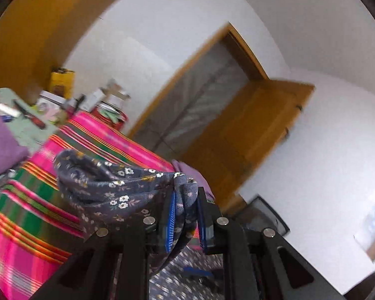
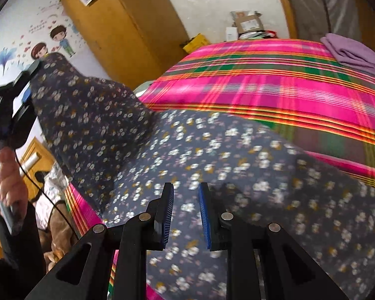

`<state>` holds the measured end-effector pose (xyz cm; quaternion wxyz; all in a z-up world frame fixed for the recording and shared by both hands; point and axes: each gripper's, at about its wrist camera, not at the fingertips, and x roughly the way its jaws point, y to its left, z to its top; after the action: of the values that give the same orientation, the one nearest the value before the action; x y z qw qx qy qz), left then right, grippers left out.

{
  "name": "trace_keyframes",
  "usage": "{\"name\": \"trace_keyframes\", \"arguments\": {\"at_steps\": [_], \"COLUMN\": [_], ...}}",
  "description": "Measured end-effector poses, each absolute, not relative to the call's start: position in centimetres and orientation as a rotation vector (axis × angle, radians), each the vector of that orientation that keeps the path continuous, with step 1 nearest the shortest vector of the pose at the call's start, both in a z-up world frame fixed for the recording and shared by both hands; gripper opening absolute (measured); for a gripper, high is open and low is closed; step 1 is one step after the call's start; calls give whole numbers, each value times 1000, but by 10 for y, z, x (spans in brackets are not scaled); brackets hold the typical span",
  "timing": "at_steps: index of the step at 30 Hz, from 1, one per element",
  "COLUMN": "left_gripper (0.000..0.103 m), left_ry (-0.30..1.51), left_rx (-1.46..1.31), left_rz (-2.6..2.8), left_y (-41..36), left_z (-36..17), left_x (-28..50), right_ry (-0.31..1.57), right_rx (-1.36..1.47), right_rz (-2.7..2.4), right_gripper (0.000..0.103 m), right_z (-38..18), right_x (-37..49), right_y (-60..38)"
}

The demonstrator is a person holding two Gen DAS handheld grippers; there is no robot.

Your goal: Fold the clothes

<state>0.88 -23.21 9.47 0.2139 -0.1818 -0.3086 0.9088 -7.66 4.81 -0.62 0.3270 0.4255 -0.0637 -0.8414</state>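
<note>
The left gripper (image 1: pixel 185 215) pinched the floral garment (image 2: pixel 212 155) aloft; the right gripper (image 2: pixel 186 215) hovered spread, probably needing to pin the fold on the striped bedspread (image 2: pixel 262 75).

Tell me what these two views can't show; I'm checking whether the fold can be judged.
- Garment type and outline: right wrist view, motion blur, cut off by the bottom and right edges.
- Garment below the left claw: left wrist view, claw body hides it.
- Right claw grip: blurred; pads apart, contact with cloth unclear.
- Clutter beyond the bed: too blurred to identify.
</note>
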Motion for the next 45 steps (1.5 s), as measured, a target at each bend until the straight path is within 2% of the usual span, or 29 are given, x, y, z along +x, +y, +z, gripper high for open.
{"name": "trace_keyframes", "arguments": {"at_steps": [5, 12, 19, 23, 26, 33, 45], "left_gripper": [16, 16, 17, 23, 25, 25, 25], "left_ry": [-689, -448, -302, -225, -242, -425, -655], "left_rx": [-638, -904, -1082, -1065, -1018, -913, -984], "left_rz": [2399, 2255, 2201, 2238, 2250, 2311, 2529], "left_y": [-174, -96, -74, -70, -71, -115, -176], "left_z": [83, 27, -20, -12, -2, 13, -3], "left_x": [-2, -9, -5, 10, 19, 45, 34], "right_ry": [-223, -286, -296, -269, -244, -160, 29], "right_rx": [1119, 1145, 1139, 1069, 1023, 953, 996], "right_rz": [-2256, -2313, -2327, -2324, -2310, -2249, -2169], "right_gripper": [22, 22, 22, 37, 37, 37, 37], "right_z": [-5, -12, -15, -5, 2, 18, 7], "right_x": [-78, -77, -75, -71, -68, -63, -77], "right_y": [75, 107, 120, 117, 112, 86, 22]}}
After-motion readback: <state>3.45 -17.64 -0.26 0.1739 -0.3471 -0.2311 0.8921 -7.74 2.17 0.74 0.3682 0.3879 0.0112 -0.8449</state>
